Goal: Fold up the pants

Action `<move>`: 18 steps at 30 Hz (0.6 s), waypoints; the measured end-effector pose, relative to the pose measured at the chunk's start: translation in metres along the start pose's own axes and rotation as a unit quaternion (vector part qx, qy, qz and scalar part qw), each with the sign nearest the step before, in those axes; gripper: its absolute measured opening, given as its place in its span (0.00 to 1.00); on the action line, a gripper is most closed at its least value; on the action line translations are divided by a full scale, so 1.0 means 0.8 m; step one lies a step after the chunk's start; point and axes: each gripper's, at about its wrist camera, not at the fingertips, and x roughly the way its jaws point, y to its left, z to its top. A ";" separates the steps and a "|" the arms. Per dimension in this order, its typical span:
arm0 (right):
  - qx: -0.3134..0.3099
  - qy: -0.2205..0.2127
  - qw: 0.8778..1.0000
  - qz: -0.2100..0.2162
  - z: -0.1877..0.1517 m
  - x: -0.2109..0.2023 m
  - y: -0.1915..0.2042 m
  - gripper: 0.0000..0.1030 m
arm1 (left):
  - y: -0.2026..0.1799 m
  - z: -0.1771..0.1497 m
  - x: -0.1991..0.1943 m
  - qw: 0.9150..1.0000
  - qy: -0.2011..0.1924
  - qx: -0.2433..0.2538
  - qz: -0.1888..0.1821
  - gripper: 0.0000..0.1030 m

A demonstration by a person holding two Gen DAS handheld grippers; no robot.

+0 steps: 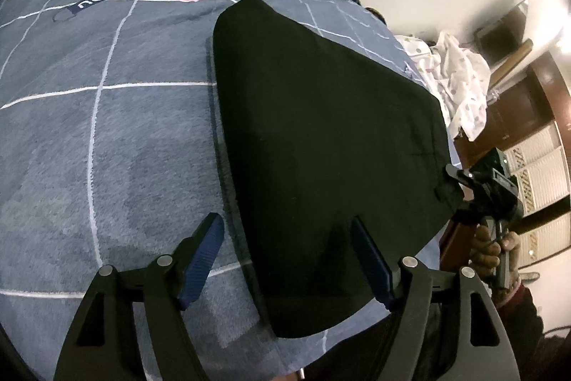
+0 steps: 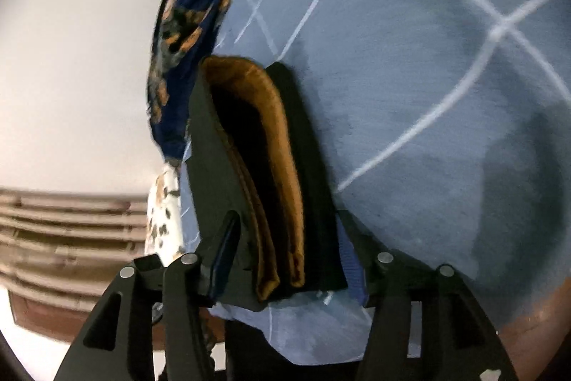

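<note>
Here your left gripper has its fingers spread wide over the near edge of the folded black pants on the grey blanket, while your right gripper has its fingers parted, unclamped, around their waistband end.

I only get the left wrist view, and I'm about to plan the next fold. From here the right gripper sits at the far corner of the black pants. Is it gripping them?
Observer: It doesn't look so. In the right wrist view the end of the pants lies between the fingers of the right gripper, with the jaws apart and not clamped on the cloth.
Operator: What does that end look like from there?
Observer: It is seen edge-on. The black layers gape open and an orange-brown lining shows inside.
Operator: Is it hanging off the bed?
Observer: No, it rests on the blue-grey checked cover.
</note>
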 end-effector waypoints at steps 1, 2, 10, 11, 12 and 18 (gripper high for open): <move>-0.005 0.004 1.000 -0.002 0.001 0.002 0.002 0.50 | 0.001 -0.001 0.000 1.000 -0.002 0.003 -0.003 0.72; -0.013 0.008 1.000 -0.004 0.002 0.004 0.005 0.50 | 0.001 -0.001 0.000 1.000 -0.004 0.005 -0.006 0.72; -0.054 0.002 0.998 -0.042 -0.003 0.008 0.012 0.27 | 0.002 0.000 0.000 0.999 -0.008 0.024 -0.020 0.72; -0.057 0.002 0.997 -0.045 -0.003 0.008 0.013 0.26 | 0.001 0.001 0.000 0.999 -0.007 0.024 -0.023 0.72; -0.059 0.001 0.997 -0.048 -0.004 0.008 0.014 0.26 | 0.002 0.002 0.001 0.999 -0.006 0.024 -0.027 0.72; -0.052 0.000 0.998 -0.044 -0.003 0.007 0.009 0.26 | 0.006 0.007 0.006 0.998 0.009 0.005 -0.067 0.72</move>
